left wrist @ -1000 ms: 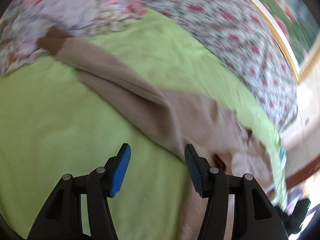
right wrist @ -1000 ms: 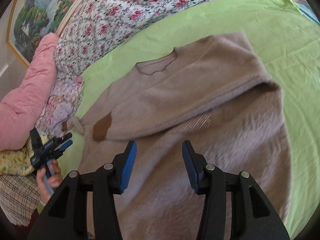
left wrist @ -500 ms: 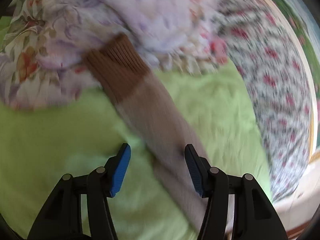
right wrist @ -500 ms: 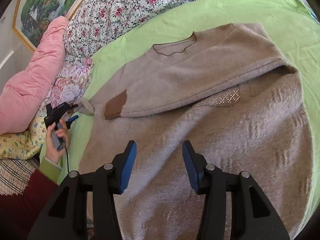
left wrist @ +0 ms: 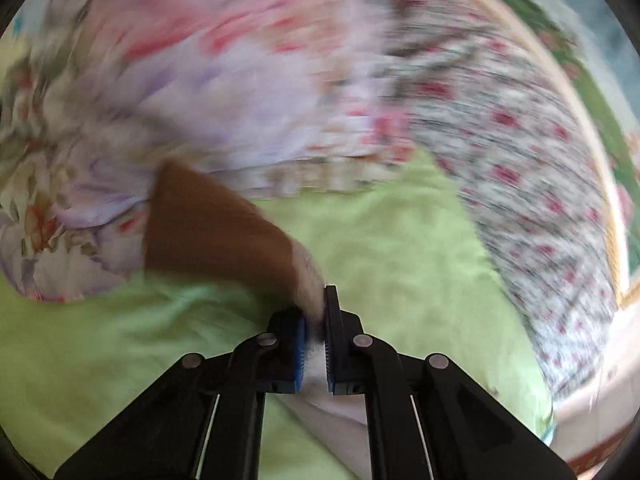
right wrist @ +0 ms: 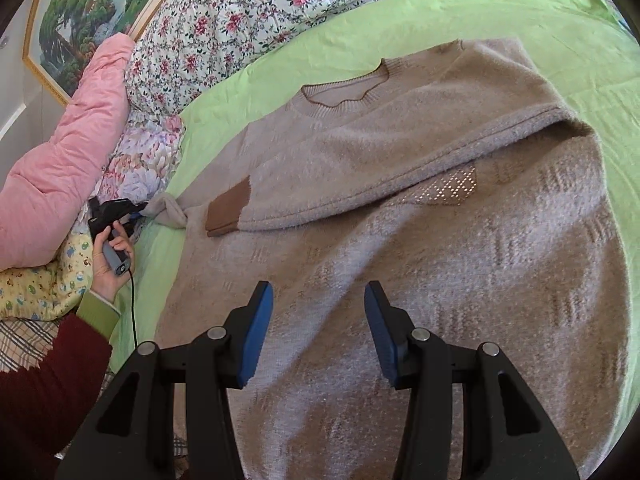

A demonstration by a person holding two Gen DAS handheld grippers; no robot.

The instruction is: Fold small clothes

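Note:
A beige knit sweater [right wrist: 400, 168] lies face up on the green sheet [right wrist: 400, 12], with one sleeve folded across its chest and that sleeve's brown cuff [right wrist: 228, 210] at the left. My left gripper [left wrist: 316, 312] is shut on the other sleeve [left wrist: 310, 276] just behind its brown cuff [left wrist: 212, 232], which sticks out ahead of the pads. In the right wrist view that left gripper [right wrist: 132, 210] pinches the bunched sleeve end [right wrist: 168, 212] at the sweater's left edge. Over the lower body of the sweater my right gripper [right wrist: 318, 300] stands open, holding nothing.
A floral quilt [right wrist: 248, 20] and a pink duvet [right wrist: 60, 160] are piled along the far and left sides, below a framed painting [right wrist: 80, 8]. A purple-flowered cloth [left wrist: 200, 92] lies right behind the held cuff. A hand [right wrist: 106, 264] and dark red sleeve hold the left gripper.
My left gripper travelled along the sleeve to its cuff end and shut on it. The right gripper has stayed open over the sweater's body.

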